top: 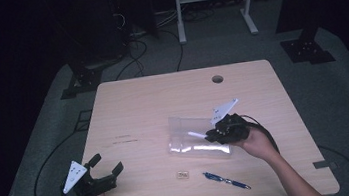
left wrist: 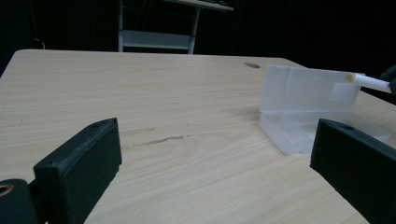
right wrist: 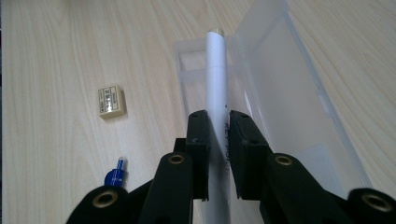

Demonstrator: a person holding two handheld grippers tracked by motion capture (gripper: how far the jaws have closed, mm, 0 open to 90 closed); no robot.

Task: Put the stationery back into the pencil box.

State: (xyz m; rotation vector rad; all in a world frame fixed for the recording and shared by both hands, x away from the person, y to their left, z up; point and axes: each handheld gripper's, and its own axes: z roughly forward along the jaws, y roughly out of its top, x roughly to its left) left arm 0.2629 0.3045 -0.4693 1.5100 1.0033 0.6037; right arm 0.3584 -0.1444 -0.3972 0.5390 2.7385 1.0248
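White pen (right wrist: 216,93) is the thing in hand: the right gripper (right wrist: 218,135) has its jaws closed on the pen's barrel, and the pen points forward over the clear plastic case (right wrist: 280,107). In the high view the right gripper (top: 224,129) is above the case (top: 197,138), which lies open near the middle of the table (top: 162,99), with its lid standing up behind the tray. The pen (top: 196,135) seems to hang just over the tray and not to rest in it yet, but I cannot be sure of touching.

I judge that the work is to put the writing things into the case. The picking of the first pen looks done; the laying down and the letting go are left. A blue pen (top: 226,180) and a small eraser (top: 182,175) lie on the table in front of the case, so they probably wait for their turn.

The left gripper (top: 105,173) is near the table's front left corner with its jaws wide apart and nothing between them.

Hard to make out: the print on the white pen is partly covered by the jaws, the rear end of it is hidden between them, and the blue pen (right wrist: 116,176) is cut off behind the gripper. The room around is dark.
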